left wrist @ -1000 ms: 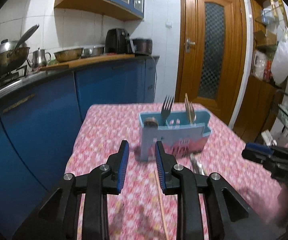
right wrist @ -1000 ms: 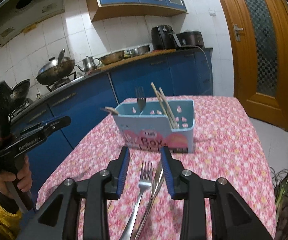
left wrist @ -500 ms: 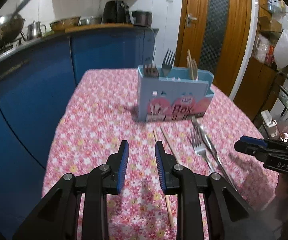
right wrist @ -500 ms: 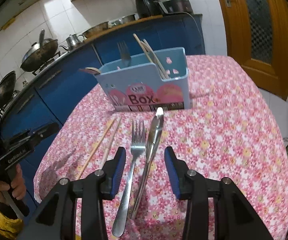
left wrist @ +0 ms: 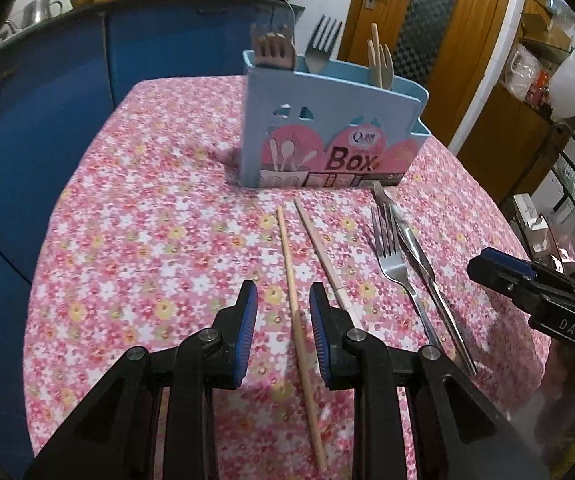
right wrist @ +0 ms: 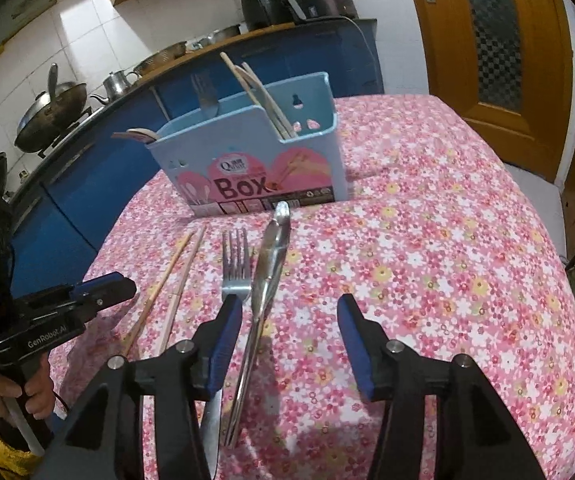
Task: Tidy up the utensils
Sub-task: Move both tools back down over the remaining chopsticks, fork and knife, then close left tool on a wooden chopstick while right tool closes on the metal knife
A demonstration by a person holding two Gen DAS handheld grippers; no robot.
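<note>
Both grippers dropped toward the loose cutlery on the bench [left wrist: 135,216].
Your left hand-held gripper [left wrist: 283,300] straddles a chopstick [left wrist: 293,280], not gripping; your right hand-held gripper [right wrist: 287,316] has just been opening, the knife [right wrist: 265,280] between its jaws, ungripped.

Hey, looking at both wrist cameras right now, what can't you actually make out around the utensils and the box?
- Fork handle, right wrist view: hidden behind the right hand-held gripper, its jaws just opened wider.
- Near chopstick, left wrist view: lies between the left hand-held gripper pads, untouched; the second chopstick runs behind one finger.
- Box contents, both views: its walls hide the lower parts.
- Box small print: too small.
</note>
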